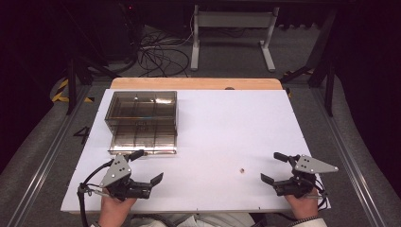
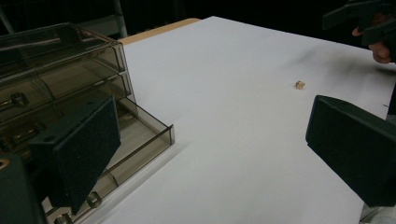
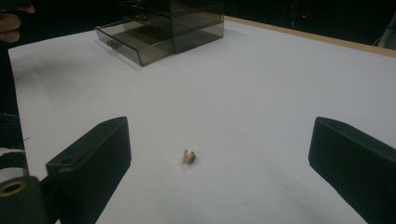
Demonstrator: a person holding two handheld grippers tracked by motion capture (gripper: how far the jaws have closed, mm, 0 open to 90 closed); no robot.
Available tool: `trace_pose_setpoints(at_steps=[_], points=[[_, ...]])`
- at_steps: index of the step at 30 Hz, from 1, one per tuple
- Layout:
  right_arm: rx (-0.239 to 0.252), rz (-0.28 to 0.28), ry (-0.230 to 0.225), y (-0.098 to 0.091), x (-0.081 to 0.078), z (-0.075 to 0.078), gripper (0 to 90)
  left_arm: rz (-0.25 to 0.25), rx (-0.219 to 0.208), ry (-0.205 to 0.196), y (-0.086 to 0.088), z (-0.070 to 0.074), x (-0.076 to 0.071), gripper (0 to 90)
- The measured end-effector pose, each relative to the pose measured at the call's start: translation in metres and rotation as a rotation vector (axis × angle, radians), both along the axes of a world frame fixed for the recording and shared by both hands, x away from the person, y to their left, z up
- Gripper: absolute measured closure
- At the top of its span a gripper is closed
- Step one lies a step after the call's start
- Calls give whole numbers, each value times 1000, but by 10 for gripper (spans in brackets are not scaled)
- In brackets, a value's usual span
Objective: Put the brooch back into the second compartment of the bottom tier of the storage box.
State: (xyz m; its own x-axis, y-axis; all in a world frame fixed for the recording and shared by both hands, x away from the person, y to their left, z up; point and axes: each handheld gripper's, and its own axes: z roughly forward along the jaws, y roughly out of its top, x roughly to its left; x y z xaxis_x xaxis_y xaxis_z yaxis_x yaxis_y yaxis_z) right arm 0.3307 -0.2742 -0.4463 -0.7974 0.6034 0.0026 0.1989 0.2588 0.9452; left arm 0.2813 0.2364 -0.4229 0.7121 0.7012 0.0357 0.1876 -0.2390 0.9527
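A smoky clear drawer box (image 1: 142, 113) stands at the left of the white table (image 1: 227, 123), its lower drawer (image 1: 144, 142) pulled out toward me. In the left gripper view the drawer (image 2: 135, 140) holds small brass parts (image 2: 93, 199). A tiny tan piece (image 1: 241, 170) lies loose on the table near the front, between both grippers. My left gripper (image 1: 146, 166) is open beside the drawer's front, holding nothing. My right gripper (image 1: 274, 166) is open too, with the tan piece (image 3: 188, 157) lying ahead between its jaws.
A wooden board edge (image 1: 196, 83) runs along the table's far side. Beyond it stand a white metal frame (image 1: 231, 33) and loose cables (image 1: 161, 56) on the floor. Rails flank the table left and right.
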Motion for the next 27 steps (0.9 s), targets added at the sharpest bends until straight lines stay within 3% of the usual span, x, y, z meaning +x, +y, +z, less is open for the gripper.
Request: trace_pose_setpoints(at_steps=[5, 8, 18, 27], points=[[-1, 0, 5, 0, 0, 0, 63, -10, -3, 7, -2, 3, 2, 39], [-1, -1, 3, 0, 0, 0, 63, -33, -35, 20, -2, 4, 4, 39], [0, 2, 0, 0, 0, 0, 63, -64, -9, 20, -11, 10, 7, 43], [1, 0, 1, 0, 0, 0, 63, -117, -22, 46, -25, 15, 12, 57]])
